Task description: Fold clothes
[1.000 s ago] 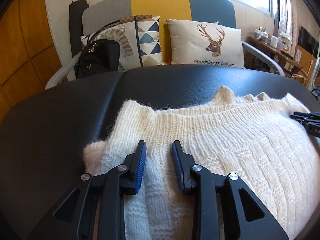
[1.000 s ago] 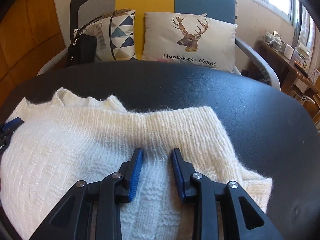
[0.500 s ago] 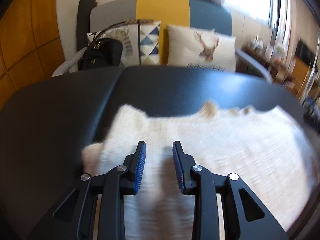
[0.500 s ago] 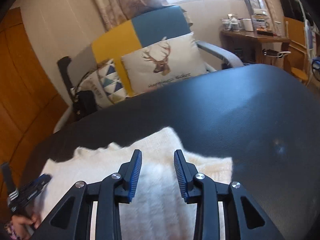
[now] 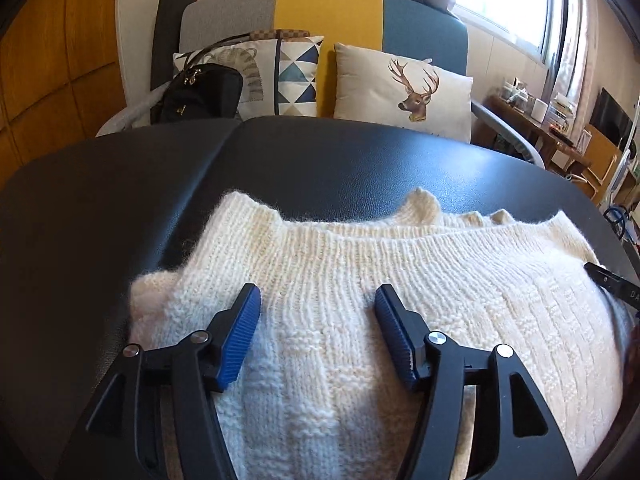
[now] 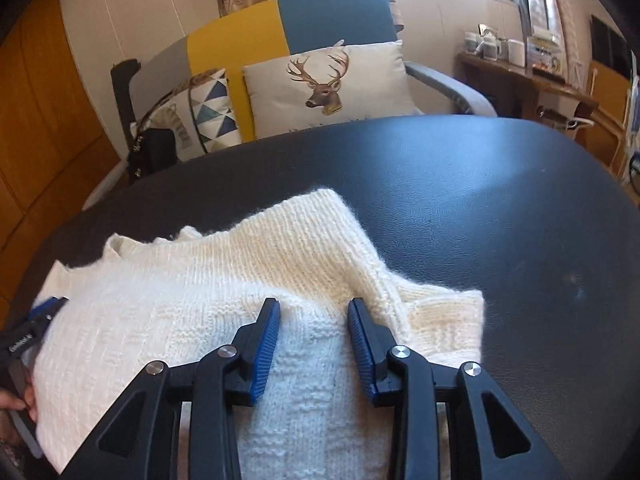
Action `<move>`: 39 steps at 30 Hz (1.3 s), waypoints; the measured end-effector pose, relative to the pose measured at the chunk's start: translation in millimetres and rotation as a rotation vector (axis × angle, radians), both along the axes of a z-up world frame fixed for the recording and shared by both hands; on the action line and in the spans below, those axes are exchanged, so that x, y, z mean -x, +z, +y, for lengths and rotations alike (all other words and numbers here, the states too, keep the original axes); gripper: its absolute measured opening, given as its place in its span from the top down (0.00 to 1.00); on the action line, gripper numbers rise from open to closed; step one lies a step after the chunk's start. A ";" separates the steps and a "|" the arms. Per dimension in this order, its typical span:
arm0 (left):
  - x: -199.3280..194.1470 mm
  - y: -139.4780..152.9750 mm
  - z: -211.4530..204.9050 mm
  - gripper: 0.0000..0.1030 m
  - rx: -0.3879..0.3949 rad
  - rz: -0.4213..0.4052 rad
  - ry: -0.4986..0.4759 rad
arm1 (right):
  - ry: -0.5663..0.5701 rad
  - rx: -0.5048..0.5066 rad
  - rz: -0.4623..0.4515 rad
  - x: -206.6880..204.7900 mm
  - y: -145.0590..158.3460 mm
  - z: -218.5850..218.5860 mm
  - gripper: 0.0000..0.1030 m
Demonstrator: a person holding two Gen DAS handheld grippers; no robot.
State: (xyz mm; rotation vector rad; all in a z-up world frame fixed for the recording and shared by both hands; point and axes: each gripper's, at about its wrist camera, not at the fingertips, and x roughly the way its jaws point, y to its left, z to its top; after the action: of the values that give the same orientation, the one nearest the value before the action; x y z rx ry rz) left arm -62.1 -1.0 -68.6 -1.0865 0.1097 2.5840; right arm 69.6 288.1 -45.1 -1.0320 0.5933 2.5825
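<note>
Left gripper (image 5: 318, 306) pitched downward toward twelve o'clock, jaws opening, nothing pinched. Right gripper (image 6: 313, 314) angled likewise, blue pads (image 6: 264, 344) parted, nothing gripped.

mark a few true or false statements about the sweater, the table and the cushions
1. The sweater is cream knit. True.
2. It lies on a white table. False: the table is black.
3. The left tongs are clamped on the sweater. False: their jaws are opening, the knit under the gap, pads not pressing it.
4. A cushion behind the table shows a deer head. True.
5. The black bag sits on the table. False: it sits on the sofa behind it.
</note>
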 end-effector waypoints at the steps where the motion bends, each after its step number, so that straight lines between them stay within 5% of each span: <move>1: -0.8 0.1 0.8 0.39 0.004 0.003 0.000 | -0.003 0.037 0.025 -6.0 3.5 6.1 0.67; 3: -0.9 0.5 0.2 0.39 -0.001 0.005 -0.001 | -0.014 0.108 0.076 -19.5 11.1 18.3 0.67; 7: 0.1 0.2 -2.4 0.39 -0.020 -0.001 -0.004 | -0.229 0.171 0.240 -101.8 41.6 42.8 0.65; 9: 0.6 0.4 -3.0 0.39 -0.024 -0.002 -0.005 | -0.278 0.116 0.153 -124.2 43.5 37.6 0.63; 11: 1.1 0.6 -3.7 0.39 -0.027 -0.003 -0.006 | -0.190 0.102 0.126 -132.4 40.6 22.1 0.63; 17: 2.6 1.3 -5.8 0.39 -0.038 -0.005 -0.008 | 0.121 -0.001 0.027 -100.7 9.7 -58.9 0.65; 20: 2.8 1.6 -7.8 0.39 -0.054 -0.010 -0.011 | 0.052 -0.042 -0.054 -93.7 -6.0 -53.6 0.71; 26: 2.5 1.2 -7.7 0.38 -0.061 -0.014 -0.015 | -0.005 0.057 -0.022 -118.3 -21.9 -28.4 0.85; 29: 2.3 1.4 -7.5 0.38 -0.059 -0.013 -0.015 | -0.010 0.067 0.003 -117.0 -21.4 -28.0 0.84; 35: 2.1 0.9 -7.2 0.38 -0.056 -0.011 -0.014 | 0.055 -0.036 0.142 -89.4 28.8 -34.2 0.73; 39: 1.8 1.0 -8.3 0.38 -0.062 -0.011 -0.014 | 0.101 -0.115 0.046 -29.5 21.9 -30.1 0.73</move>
State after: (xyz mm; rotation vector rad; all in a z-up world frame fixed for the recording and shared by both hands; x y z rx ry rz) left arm -63.9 -9.3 -67.6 -1.0736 0.0345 2.5514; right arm 99.1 258.0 -23.2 -0.9910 0.4074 2.6986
